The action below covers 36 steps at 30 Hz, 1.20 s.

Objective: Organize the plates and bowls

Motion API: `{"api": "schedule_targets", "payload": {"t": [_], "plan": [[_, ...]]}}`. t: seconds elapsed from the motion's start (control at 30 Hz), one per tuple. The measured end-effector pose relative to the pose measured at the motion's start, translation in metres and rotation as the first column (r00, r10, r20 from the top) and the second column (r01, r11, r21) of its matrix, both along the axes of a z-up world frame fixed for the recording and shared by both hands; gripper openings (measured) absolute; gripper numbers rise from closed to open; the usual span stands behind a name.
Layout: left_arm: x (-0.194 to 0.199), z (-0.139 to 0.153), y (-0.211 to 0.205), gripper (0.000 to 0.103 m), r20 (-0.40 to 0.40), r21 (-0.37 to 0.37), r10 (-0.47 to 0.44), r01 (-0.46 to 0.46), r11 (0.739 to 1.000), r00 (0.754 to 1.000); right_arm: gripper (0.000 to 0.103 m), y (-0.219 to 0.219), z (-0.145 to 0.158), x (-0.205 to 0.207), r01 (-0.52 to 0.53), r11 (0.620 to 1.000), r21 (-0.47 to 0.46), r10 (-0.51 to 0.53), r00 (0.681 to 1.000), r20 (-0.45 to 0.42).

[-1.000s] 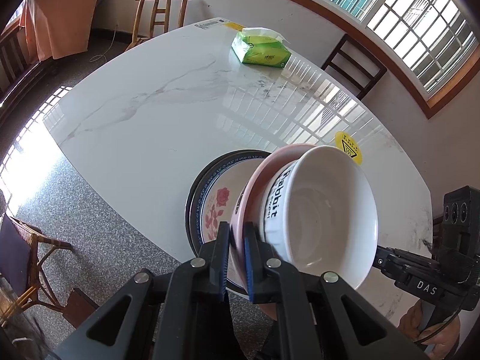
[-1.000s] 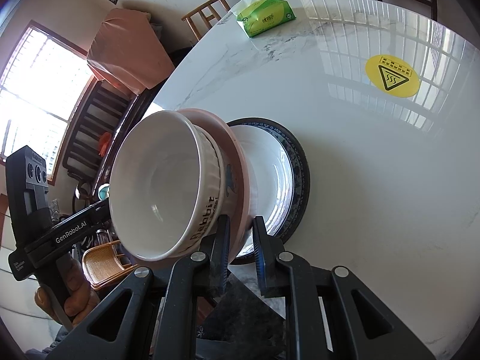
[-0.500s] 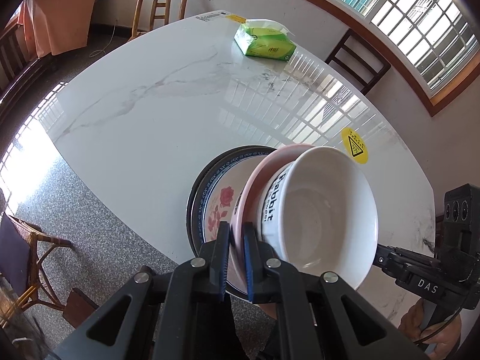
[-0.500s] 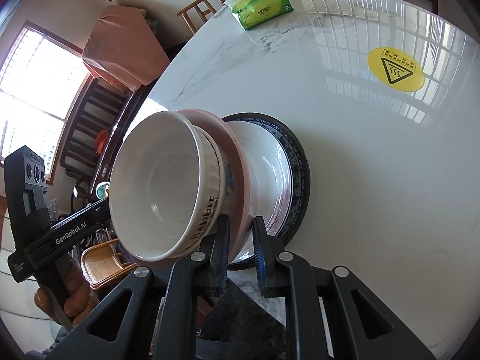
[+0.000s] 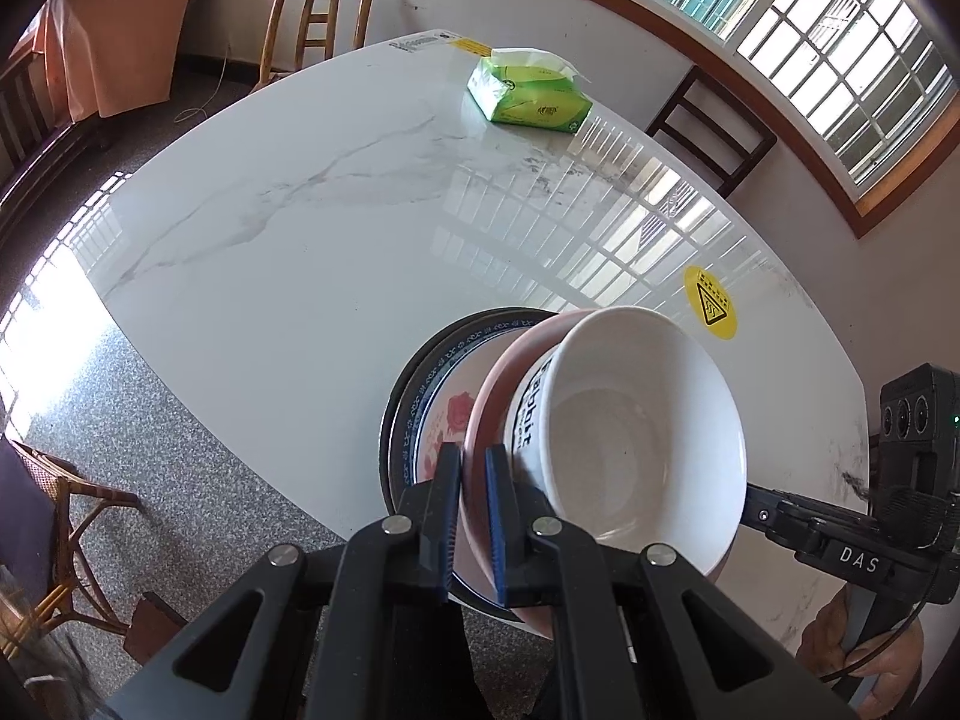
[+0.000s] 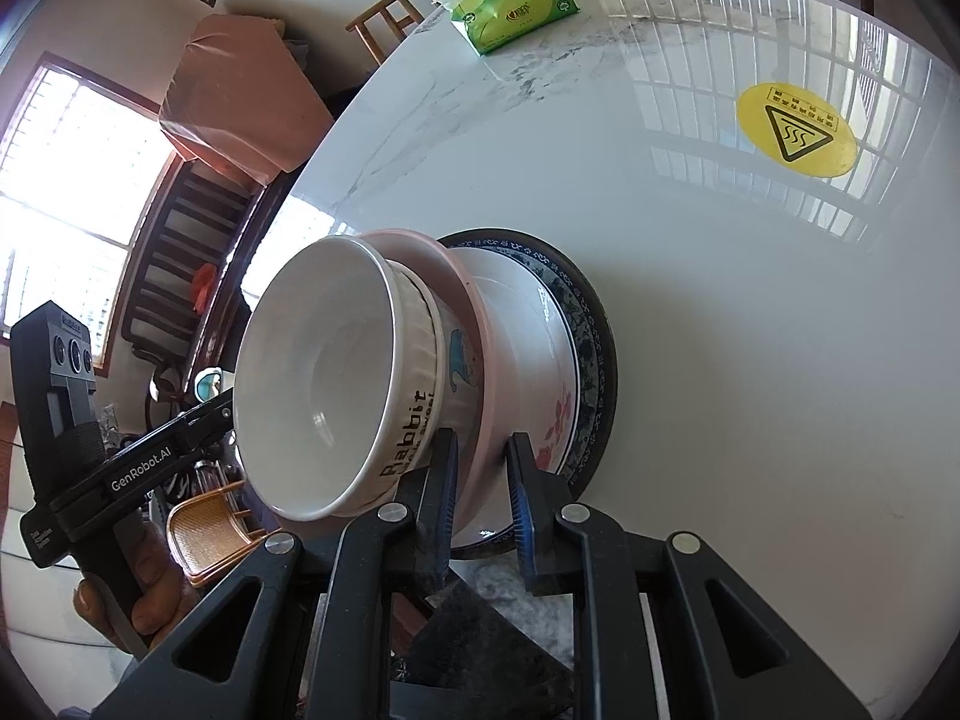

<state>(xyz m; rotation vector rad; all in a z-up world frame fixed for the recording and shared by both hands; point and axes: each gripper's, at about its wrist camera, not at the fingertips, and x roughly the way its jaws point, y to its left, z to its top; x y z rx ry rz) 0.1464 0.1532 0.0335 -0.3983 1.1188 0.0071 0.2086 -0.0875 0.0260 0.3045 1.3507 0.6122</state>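
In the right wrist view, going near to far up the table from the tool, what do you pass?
Right tool at the pink plate carrying the white bowl → blue-rimmed floral plate → yellow warning sticker → green tissue pack near the far edge.

near rim of the pink plate [image 5: 480,420] is hidden by the left gripper [image 5: 474,516] fingers. most of the floral blue-rimmed plate [image 6: 576,372] is covered by the white "rabbit" bowl [image 6: 324,384]. small print on the round yellow warning sticker [image 6: 795,129] is unreadable.
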Motion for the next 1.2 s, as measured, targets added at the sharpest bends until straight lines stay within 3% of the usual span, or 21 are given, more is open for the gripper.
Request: {"api": "schedule_targets", "payload": {"t": [0.2, 0.3, 0.4, 0.53, 0.6, 0.7, 0.83, 0.97, 1.07, 1.2], "plan": [[-0.009, 0.004, 0.018, 0.017, 0.099, -0.117, 0.025, -0.014, 0.993, 0.995, 0.019, -0.003, -0.002, -0.004, 0.022, 0.999, 0.030, -0.023, 0.999, 0.031], [-0.020, 0.013, 0.019, 0.026, 0.177, -0.088, 0.031, -0.015, 0.996, 0.984, 0.021, -0.009, 0.002, -0.008, 0.049, 0.998, 0.045, -0.053, 0.994, 0.091], [-0.038, 0.023, 0.011, 0.026, 0.266, 0.021, 0.028, -0.035, 0.999, 0.964, 0.031, -0.015, 0.012, -0.019, 0.089, 0.992, 0.085, -0.103, 0.979, 0.177], [-0.067, 0.033, -0.004, 0.027, 0.396, 0.142, 0.028, -0.092, 0.986, 0.918, 0.042, -0.012, 0.021, -0.042, 0.109, 0.992, 0.070, -0.125, 0.940, 0.316], [-0.079, 0.032, -0.011, 0.034, 0.443, 0.169, 0.033, -0.119, 0.978, 0.896, 0.042, -0.010, 0.026, -0.056, 0.121, 0.990, 0.075, -0.141, 0.908, 0.395], [-0.092, 0.030, -0.025, 0.037, 0.490, 0.213, 0.019, -0.141, 0.967, 0.872, 0.044, -0.012, 0.036, -0.082, 0.171, 0.981, 0.090, -0.192, 0.816, 0.545], [-0.103, 0.027, -0.039, 0.037, 0.531, 0.249, 0.011, -0.168, 0.954, 0.848, 0.071, -0.016, 0.047, -0.119, 0.211, 0.964, 0.163, -0.265, 0.674, 0.690], [-0.117, 0.025, -0.057, 0.037, 0.566, 0.323, -0.009, -0.212, 0.922, 0.824, 0.087, -0.009, 0.048, -0.146, 0.226, 0.963, 0.147, -0.254, 0.576, 0.777], [-0.124, 0.025, -0.065, 0.037, 0.562, 0.339, -0.038, -0.188, 0.922, 0.826, 0.095, -0.009, 0.045, -0.159, 0.226, 0.965, 0.136, -0.242, 0.551, 0.799], [-0.136, 0.027, -0.065, 0.037, 0.583, 0.293, -0.016, -0.191, 0.937, 0.813, 0.097, -0.017, 0.043, -0.173, 0.238, 0.959, 0.154, -0.261, 0.529, 0.807]]}}
